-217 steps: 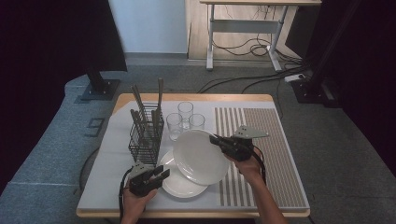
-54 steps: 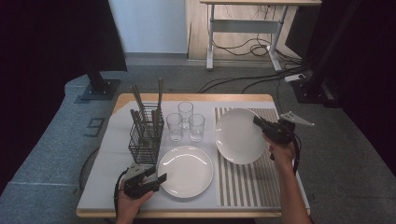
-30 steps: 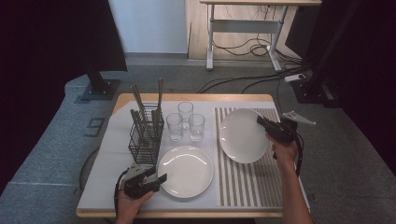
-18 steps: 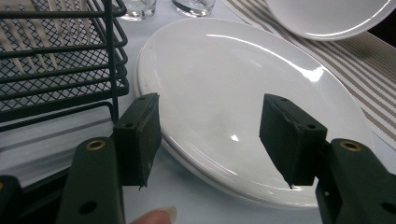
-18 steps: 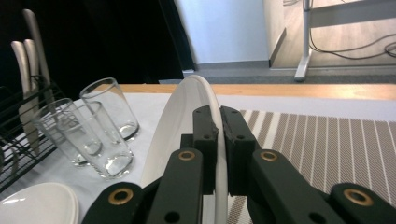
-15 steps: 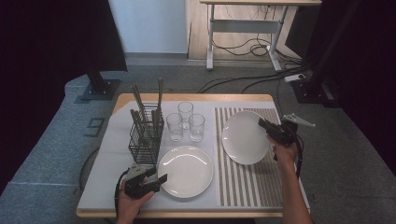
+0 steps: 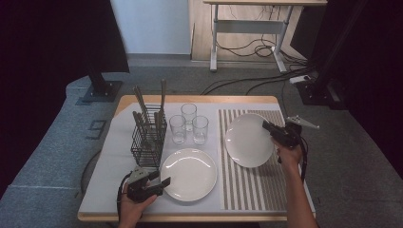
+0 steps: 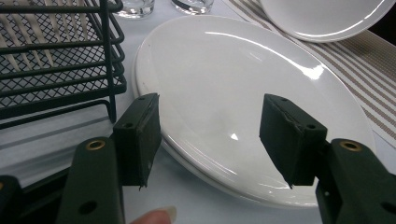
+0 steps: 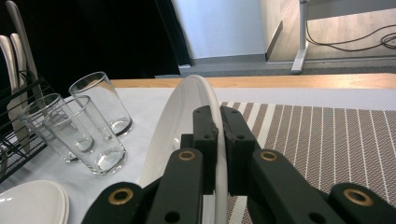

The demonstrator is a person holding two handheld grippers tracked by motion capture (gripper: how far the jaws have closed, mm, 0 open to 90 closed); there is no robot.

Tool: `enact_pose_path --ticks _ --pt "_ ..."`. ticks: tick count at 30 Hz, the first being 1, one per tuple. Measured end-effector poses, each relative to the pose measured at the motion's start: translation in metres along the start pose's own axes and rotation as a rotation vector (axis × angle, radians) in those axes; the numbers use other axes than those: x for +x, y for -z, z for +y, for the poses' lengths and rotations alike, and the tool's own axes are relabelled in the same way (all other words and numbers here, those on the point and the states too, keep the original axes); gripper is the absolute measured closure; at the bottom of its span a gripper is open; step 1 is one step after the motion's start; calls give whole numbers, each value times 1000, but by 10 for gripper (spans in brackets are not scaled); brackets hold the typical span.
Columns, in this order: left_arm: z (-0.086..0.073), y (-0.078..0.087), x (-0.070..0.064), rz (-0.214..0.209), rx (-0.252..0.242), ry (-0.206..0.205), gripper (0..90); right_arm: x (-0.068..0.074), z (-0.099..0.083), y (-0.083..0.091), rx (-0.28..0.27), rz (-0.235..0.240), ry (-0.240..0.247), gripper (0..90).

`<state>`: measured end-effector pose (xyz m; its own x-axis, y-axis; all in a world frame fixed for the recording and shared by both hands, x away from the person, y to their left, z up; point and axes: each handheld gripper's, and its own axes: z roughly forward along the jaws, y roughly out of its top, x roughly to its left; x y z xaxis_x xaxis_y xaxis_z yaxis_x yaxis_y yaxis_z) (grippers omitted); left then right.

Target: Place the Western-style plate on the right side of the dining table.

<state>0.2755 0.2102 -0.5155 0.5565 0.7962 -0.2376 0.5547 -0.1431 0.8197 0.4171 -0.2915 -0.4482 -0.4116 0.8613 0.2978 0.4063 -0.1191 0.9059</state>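
Observation:
My right gripper (image 7: 272, 129) (image 9: 219, 140) is shut on the right rim of a white plate (image 7: 247, 140) (image 9: 173, 122). It holds the plate tilted on edge above the striped mat (image 7: 247, 185). A short stack of white plates (image 7: 188, 174) (image 8: 224, 79) lies on the white cloth at the front. My left gripper (image 7: 158, 183) (image 8: 215, 135) rests at the stack's left edge, open, its jaws on either side of the near rim without touching. The held plate (image 8: 322, 16) also shows at the top right of the left gripper view.
A black wire basket (image 7: 148, 137) (image 8: 51, 56) with upright cutlery stands left of the stack. Three empty glasses (image 7: 189, 126) (image 9: 91, 128) stand close together behind it. The brown striped mat (image 9: 327, 140) covers the table's right half. The plate stack (image 9: 32, 203) shows at the right gripper view's bottom left.
My right gripper lifted the top plate off the stack, carried it right over the striped mat, and in the last second drifted slightly right. The left gripper has stayed put, open.

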Motion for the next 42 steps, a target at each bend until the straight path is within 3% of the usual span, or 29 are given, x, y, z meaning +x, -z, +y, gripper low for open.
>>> enact_pose_path --ticks 30,42 --pt "1 0 -3 -1 7 -8 385 3 0 2 20 -28 43 858" --pt "1 -1 -4 -2 9 -10 385 -7 -1 -2 66 -64 15 837"
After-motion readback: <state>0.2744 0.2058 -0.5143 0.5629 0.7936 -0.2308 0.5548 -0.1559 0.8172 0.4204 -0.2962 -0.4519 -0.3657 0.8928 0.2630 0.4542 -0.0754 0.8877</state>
